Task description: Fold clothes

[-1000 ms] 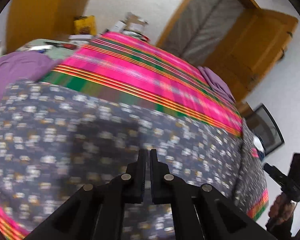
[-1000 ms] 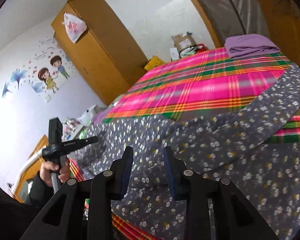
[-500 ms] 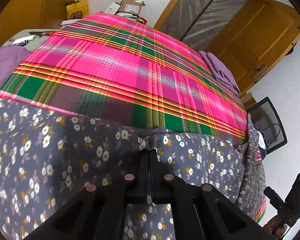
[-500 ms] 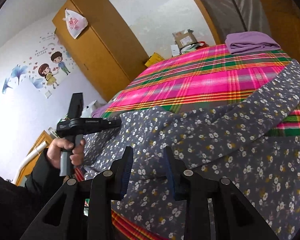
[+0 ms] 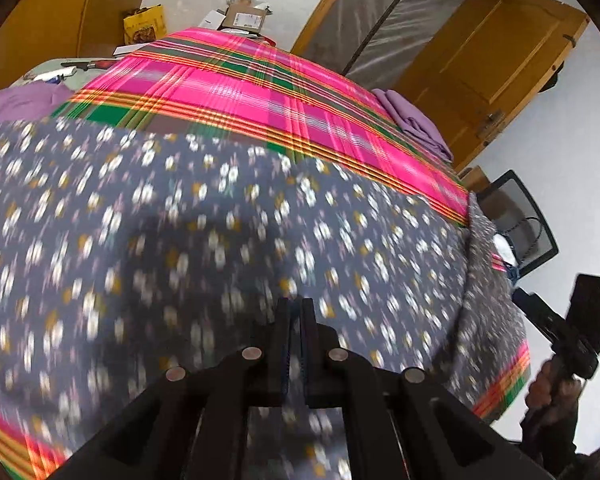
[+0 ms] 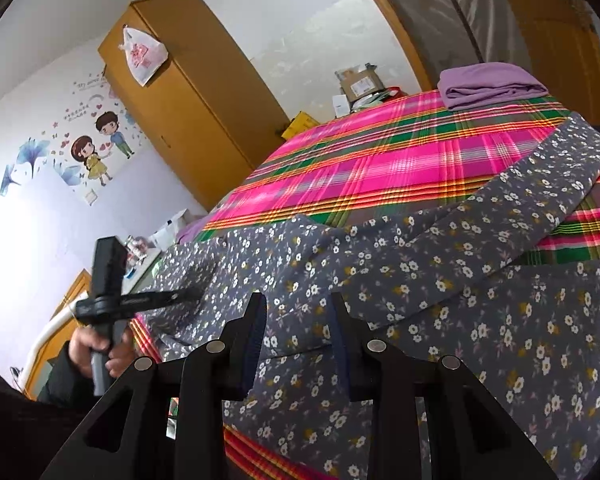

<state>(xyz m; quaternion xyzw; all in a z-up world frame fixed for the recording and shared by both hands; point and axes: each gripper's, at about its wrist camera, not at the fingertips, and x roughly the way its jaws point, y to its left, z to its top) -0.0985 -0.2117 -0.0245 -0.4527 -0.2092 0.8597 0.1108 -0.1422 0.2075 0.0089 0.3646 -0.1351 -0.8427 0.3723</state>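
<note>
A grey flowered garment [image 6: 440,280] lies spread on a bed with a bright pink and green plaid bedspread [image 6: 380,160]. One long sleeve [image 6: 540,200] reaches out flat toward the far side of the bed. The left hand-held gripper [image 5: 294,312] has its two fingers almost pressed together, and a bit of the flowered cloth shows in the thin gap, so it seems to be pinching the garment; that picture is blurry, so the flowers look smeared. In the right wrist view the left hand-held gripper shows from the side, held in a hand [image 6: 96,352], with its tip at the garment's edge. The right hand-held gripper [image 6: 298,320] is open wide above the cloth and holds nothing. A folded purple cloth [image 6: 488,82] sits at the far corner of the bed. More purple cloth [image 5: 16,100] is cut off at the picture's left edge. A yellow wooden wardrobe [image 6: 196,100] stands behind, with a plastic bag [image 6: 142,54] on it.
</note>
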